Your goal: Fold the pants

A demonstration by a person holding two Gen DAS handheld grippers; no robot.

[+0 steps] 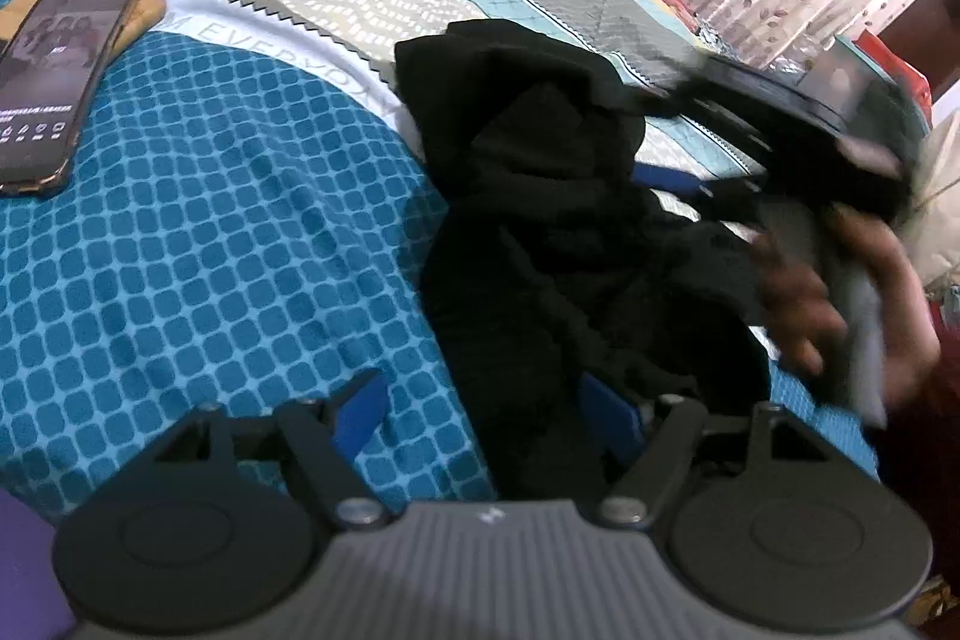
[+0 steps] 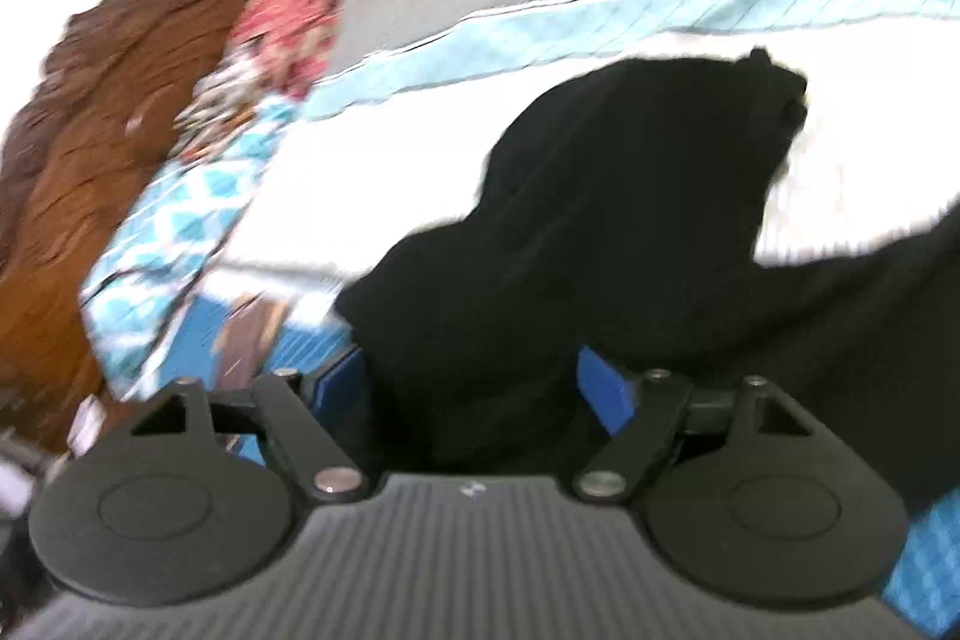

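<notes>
A bed under a teal-checked bedspread (image 1: 210, 232) fills the left wrist view. The black pants (image 1: 558, 232) lie bunched right of centre in that frame, running down to its lower middle. At far right a hand (image 1: 840, 298) holds the right claw (image 2: 474, 382), jaws wide with pants cloth between. The left claw (image 1: 486, 400) gapes wide too, the cloth beside its right finger. A phone (image 1: 54, 76) lies upper left.
</notes>
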